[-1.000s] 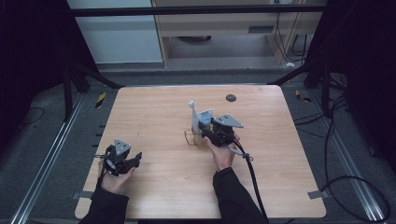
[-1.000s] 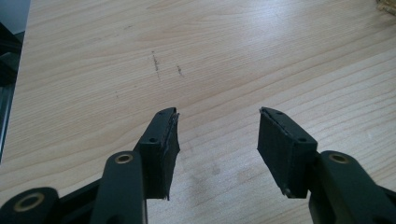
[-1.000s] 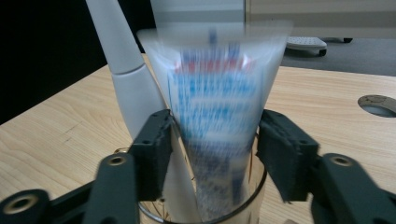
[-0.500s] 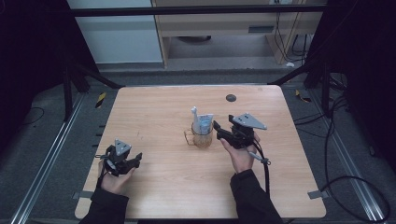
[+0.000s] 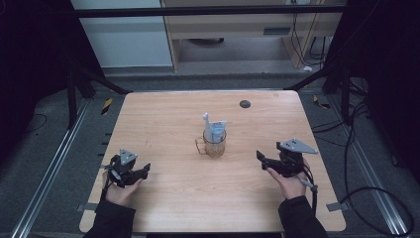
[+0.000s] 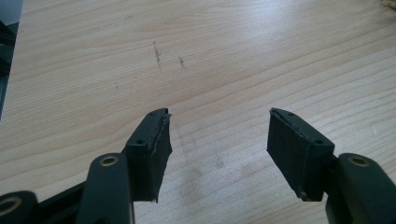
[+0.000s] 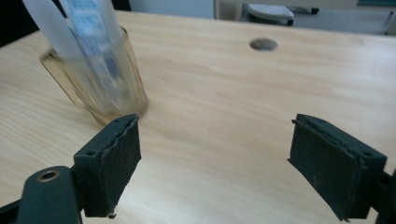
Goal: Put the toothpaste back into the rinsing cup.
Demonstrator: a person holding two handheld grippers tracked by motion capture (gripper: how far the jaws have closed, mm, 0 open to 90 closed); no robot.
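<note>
soft even light on the table (image 5: 168,198), dark surroundings; glass mug (image 7: 95,79) motion-blurred.

A glass mug (image 5: 214,144) stands upright at the centre of the wooden table (image 5: 168,119), a white-and-blue tube (image 5: 214,129) upright inside it; the right gripper (image 5: 262,158) sits at the right of the frame, well apart from the mug, jaws just opened with nothing between them; the left gripper (image 5: 144,170) rests at lower left, jaws likewise just opened and empty; a dark round hole (image 5: 244,103) lies above and to the right of the mug.
</note>
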